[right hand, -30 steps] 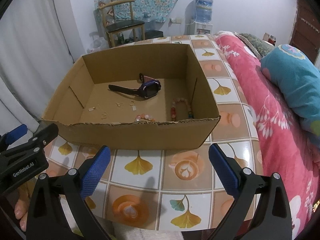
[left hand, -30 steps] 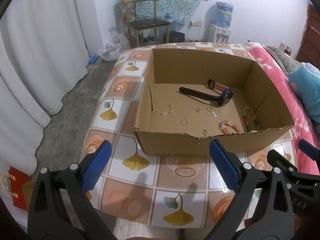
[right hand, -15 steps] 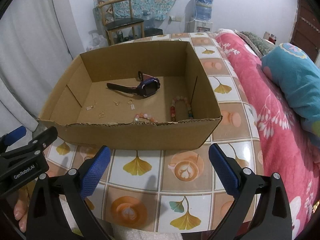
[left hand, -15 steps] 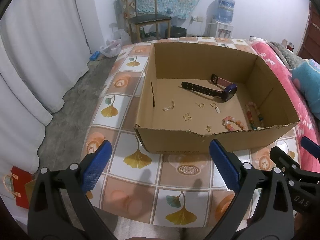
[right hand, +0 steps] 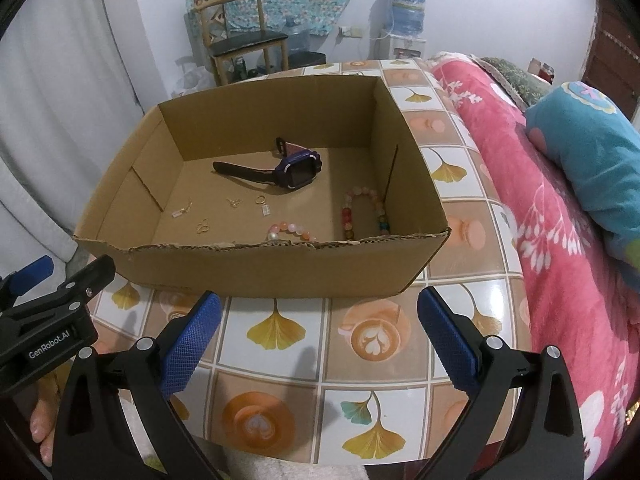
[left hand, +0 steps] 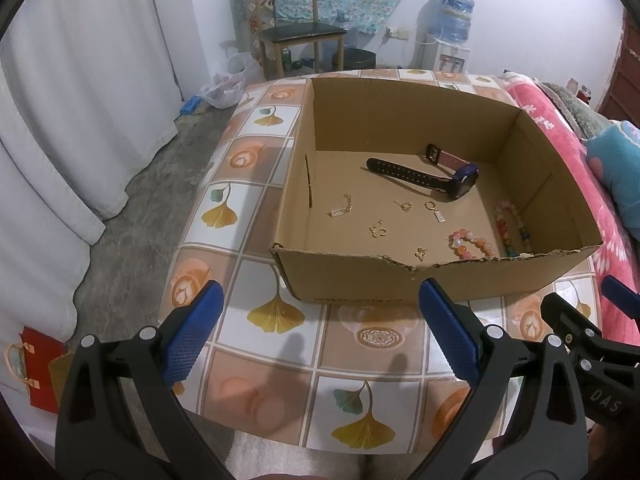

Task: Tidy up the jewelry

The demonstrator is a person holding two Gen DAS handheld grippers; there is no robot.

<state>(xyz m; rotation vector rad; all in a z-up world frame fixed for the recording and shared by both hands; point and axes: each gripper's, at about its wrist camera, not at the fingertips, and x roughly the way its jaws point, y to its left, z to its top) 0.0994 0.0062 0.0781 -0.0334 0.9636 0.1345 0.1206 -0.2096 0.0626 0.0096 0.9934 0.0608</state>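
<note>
Left wrist view. The open brown cardboard box (left hand: 436, 216) is being seen from slightly higher and further back than a second ago; its contents are lying as before, so only the viewpoint is being changed, not the jewelry. The left gripper (left hand: 318, 336) is being held over the ginkgo-patterned tiled tabletop (left hand: 276, 312), short of the torn near wall, with its blue-padded fingers (left hand: 192, 336) spread wide and nothing between them. On the box floor are lying a dark blue wristwatch with a perforated black strap (left hand: 432, 174), several small gold earrings and charms (left hand: 378, 230), a pink-orange bead bracelet (left hand: 470, 244) and a multicoloured bead bracelet (left hand: 512, 226) by the right wall. Every piece is inside the box; whether sorting is pending or finished is not being settled here.

Right wrist view. The right gripper (right hand: 318, 334) is likewise being held open and empty before the box. Entry from above is being left free. The near wall is standing between fingers and jewelry, and the bracelets are lying close to the near-right corner. The table edge is running beside a pink floral bedspread (right hand: 560, 240).
</note>
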